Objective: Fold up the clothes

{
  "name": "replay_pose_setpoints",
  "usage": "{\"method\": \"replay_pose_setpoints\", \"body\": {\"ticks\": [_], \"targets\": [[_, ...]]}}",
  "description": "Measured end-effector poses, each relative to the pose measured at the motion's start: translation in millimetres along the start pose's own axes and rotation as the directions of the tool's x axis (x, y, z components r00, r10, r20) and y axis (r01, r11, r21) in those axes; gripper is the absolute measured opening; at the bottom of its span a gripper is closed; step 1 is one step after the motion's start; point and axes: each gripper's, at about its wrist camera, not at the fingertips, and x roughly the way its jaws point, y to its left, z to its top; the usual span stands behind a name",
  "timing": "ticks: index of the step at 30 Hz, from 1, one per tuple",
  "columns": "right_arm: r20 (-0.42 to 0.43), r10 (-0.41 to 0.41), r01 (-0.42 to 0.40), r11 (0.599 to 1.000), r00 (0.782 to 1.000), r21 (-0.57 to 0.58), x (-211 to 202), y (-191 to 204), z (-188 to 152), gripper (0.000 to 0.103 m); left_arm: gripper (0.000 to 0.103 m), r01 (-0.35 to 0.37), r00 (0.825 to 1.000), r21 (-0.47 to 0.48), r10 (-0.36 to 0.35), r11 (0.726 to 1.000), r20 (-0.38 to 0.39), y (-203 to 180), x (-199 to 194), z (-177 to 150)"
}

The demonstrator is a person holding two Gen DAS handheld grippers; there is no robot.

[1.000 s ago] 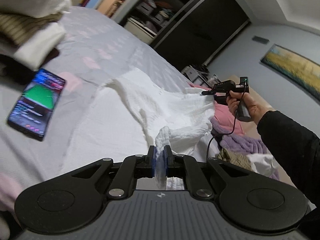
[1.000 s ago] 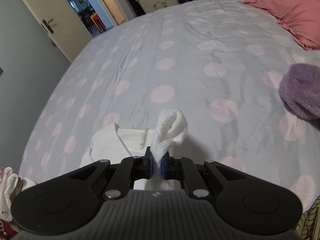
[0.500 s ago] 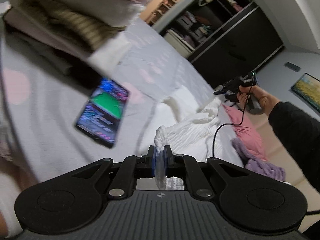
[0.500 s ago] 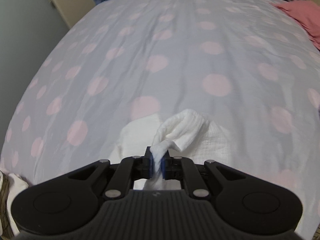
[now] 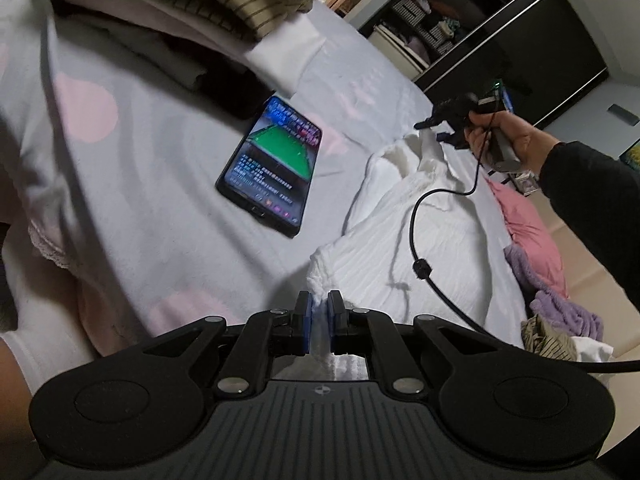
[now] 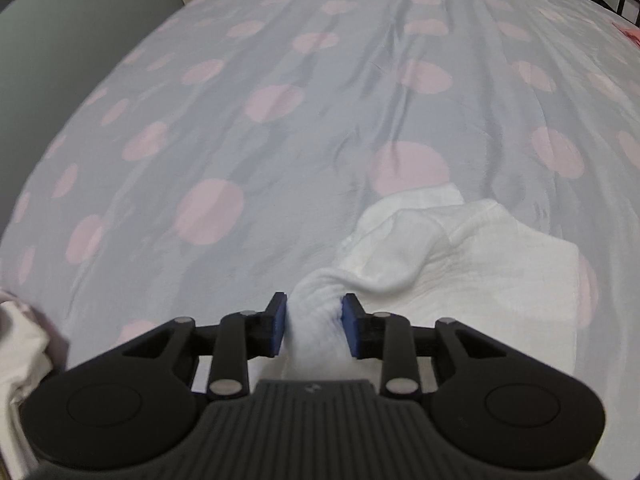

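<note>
Right gripper point(image 6: 314, 322) jaws now parted around white garment point(image 6: 460, 264) on polka-dot bedsheet point(image 6: 280, 100).

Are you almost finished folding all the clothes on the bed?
Not yet. Done: a stack of folded clothes sits at the top of the bed. In hand: the white garment lies doubled over on the dotted sheet; the left gripper pinches its corner, while the right gripper has its jaws parted around a bunch of it. Left: a loose heap by the pink pillow.
</note>
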Motion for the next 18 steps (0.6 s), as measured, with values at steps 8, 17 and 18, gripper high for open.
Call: {"method": "replay_pose_setpoints", "body": {"ticks": [8,17,18], "targets": [[0.121,0.074,-0.078,0.996,0.99,0.03,-114.6,-14.6,-41.8,0.037,0.008,-0.027,1.0,0.053,0.027,0.998,0.007,-6.6,-8.2,-3.6],[0.167,0.088,-0.093,0.995,0.982,0.023,-239.7,-38.7,-177.7,0.043,0.043,-0.091,0.996,0.18,0.088,0.979,0.026,-35.7,-25.3,7.9],[0.171,0.083,-0.086,0.996,0.982,0.012,-250.3,-39.3,-199.4,0.044,0.043,-0.076,0.997,0.214,0.073,0.974,0.022,-45.4,-19.7,14.6]]}}
